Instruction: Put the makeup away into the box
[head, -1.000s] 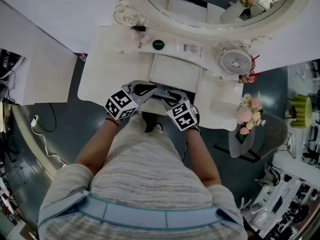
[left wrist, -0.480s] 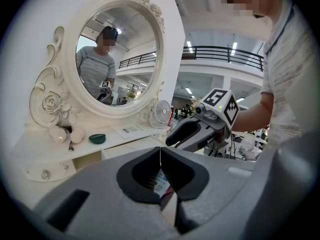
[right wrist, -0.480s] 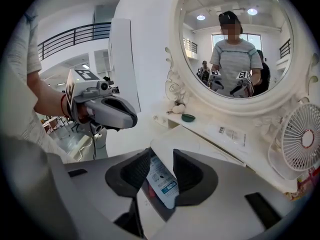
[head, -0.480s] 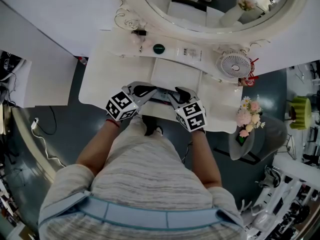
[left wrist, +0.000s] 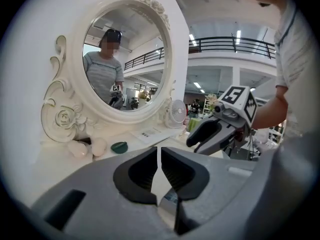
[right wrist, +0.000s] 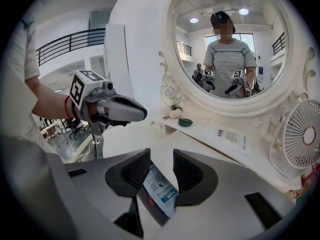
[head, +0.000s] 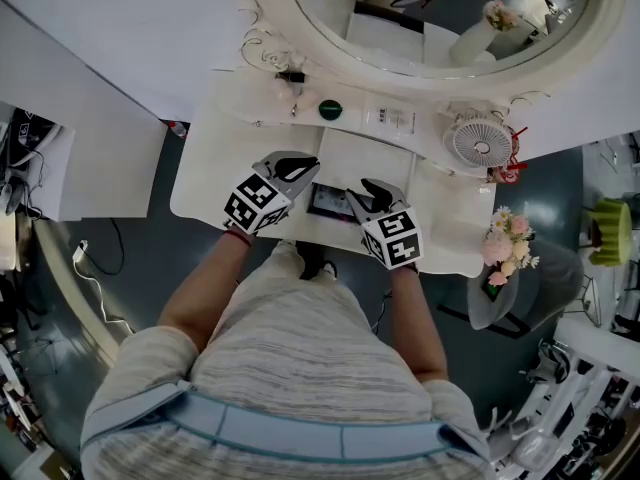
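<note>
A person in a grey striped top leans over a white vanity surface [head: 215, 173] in the head view, where we see a claw in each hand. The left claw [head: 300, 166] and the right claw [head: 362, 194] hang just above the near edge of the surface. A small dark box [head: 325, 200] sits between them at that edge. Along the far edge, under an ornate oval mirror [head: 450, 13], stand a green round pot [head: 330, 109] and, toward the far right corner, a white fan [head: 479, 144]. In the left gripper view we find the left claw [left wrist: 159, 156] closed to a bare sliver, with nothing between its pads. The mirror, the pot and the fan lie beyond it, and the right claw [left wrist: 196, 141] reaches in from the right. In the right gripper view the right claw [right wrist: 161, 164] stands with its jaws apart. Through the gap we see a printed packet [right wrist: 161, 188] with a blue band, lying in the dark box below. We cannot tell whether either pad touches it. The left claw [right wrist: 142, 115] shows at the left of this view, its jaws together above the surface.
</note>
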`<state>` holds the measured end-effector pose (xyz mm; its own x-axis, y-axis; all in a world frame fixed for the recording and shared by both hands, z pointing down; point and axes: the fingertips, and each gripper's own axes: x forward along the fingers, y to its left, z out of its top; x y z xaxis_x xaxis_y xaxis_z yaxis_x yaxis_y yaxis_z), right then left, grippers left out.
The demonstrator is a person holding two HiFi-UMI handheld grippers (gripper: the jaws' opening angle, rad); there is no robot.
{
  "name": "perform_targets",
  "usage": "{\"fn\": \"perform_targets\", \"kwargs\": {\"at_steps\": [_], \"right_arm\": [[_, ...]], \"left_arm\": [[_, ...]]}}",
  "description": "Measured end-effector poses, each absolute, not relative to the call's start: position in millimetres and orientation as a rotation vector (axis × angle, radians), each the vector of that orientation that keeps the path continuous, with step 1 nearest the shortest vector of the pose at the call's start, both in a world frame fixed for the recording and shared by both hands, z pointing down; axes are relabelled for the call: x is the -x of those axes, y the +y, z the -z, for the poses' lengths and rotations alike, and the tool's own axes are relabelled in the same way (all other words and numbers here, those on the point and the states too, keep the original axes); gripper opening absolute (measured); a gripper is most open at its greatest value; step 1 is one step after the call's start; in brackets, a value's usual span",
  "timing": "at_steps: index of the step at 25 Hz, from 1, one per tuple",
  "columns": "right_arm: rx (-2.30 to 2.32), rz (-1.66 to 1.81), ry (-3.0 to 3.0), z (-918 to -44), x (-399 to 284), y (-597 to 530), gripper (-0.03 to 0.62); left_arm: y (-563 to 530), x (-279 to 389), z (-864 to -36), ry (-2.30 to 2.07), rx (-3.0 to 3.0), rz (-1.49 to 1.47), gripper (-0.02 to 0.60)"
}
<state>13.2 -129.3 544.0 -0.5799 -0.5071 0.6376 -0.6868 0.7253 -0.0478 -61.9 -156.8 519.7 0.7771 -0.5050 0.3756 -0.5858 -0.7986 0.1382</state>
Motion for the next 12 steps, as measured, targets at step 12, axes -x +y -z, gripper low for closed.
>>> {"fn": "perform_targets", "kwargs": {"at_steps": [12], "right_arm": [[-0.983, -0.439, -2.312, -542, -26, -140, 0.123]], "left_arm": [[-243, 90, -536, -1.114, -2.590, -0.678, 0.245]]}}
